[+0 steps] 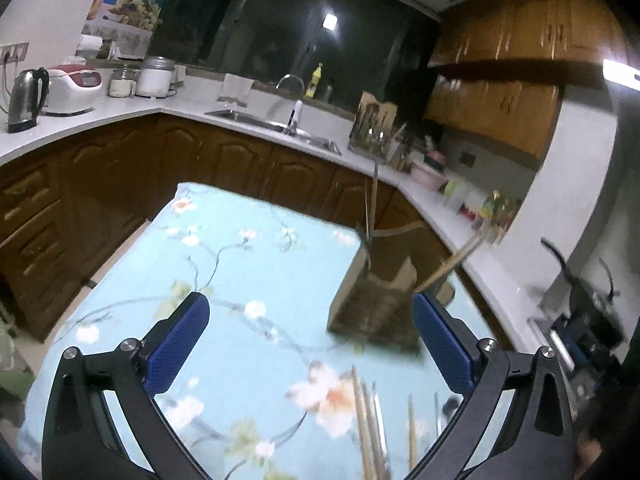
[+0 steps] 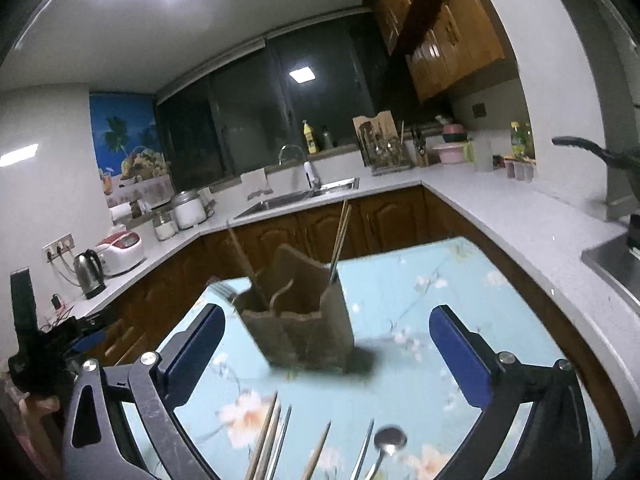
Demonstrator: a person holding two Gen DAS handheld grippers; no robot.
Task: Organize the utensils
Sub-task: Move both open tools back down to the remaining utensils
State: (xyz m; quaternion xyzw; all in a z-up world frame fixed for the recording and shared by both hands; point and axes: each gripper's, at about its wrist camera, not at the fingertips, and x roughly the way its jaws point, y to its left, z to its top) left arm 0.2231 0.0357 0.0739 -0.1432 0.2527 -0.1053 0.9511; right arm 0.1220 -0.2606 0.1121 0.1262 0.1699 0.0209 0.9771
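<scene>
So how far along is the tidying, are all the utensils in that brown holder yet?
Partly. The brown holder on the flowered table already has chopsticks and a fork standing in it. Nothing is in hand: the left gripper and right gripper are both open and empty. Loose chopsticks and a spoon lie on the table, not yet put away.

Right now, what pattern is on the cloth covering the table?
The tablecloth is light blue with white and peach blossoms on thin branches, clearest in the left wrist view.
</scene>
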